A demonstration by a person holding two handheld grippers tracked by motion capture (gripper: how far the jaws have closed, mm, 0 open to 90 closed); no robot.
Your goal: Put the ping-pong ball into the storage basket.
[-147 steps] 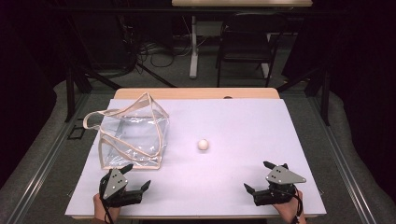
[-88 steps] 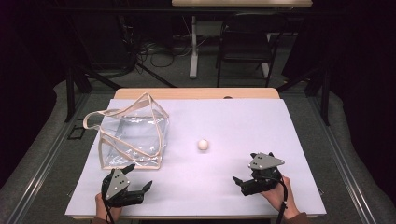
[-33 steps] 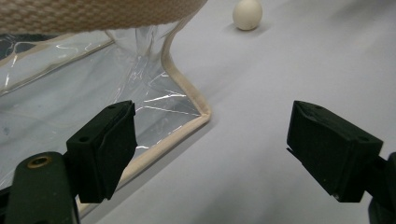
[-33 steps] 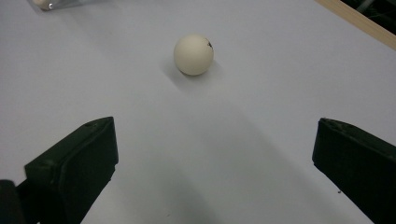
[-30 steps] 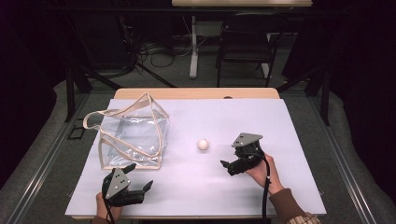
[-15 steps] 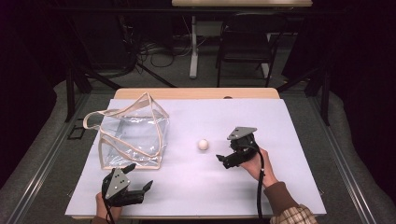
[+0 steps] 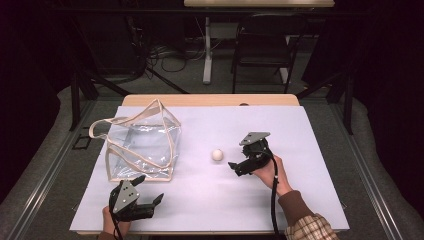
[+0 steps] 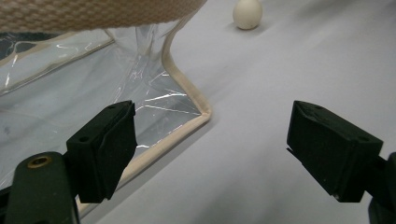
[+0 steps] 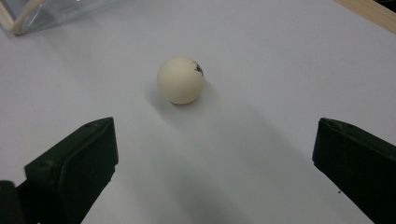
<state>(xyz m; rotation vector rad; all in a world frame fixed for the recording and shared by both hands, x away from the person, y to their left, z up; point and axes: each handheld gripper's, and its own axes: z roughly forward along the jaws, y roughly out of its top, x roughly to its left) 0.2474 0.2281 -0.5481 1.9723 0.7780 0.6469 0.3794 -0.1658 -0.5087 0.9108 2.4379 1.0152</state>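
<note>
- Right tool hovering with jaws spread wide, aiming at the ball just beyond its tips; nothing gripped.
- Left tool resting near the front edge of the tabletop, jaws likewise parted and empty, pointing toward the near corner of the clear bag.
- Ball sitting alone on bare surface, about mid-tabletop, apart from the bag on its left; in the right gripper view lying centred between the two jaws.
- Looking light, hollow, smooth and rigid, probably a table-tennis ball; likely rolling off at the slightest nudge and squirting out of an off-centre pinch.
- Closing across the widest part, both pads meeting it level and gently, judged the safest hold; hard squeezing risking a dent.
- Plenty of open room all around the ball; far edge and right edge well apart.
- Bag looking soft and floppy, cloth-trimmed mouth gaping upward, straps sagging loosely.
</note>
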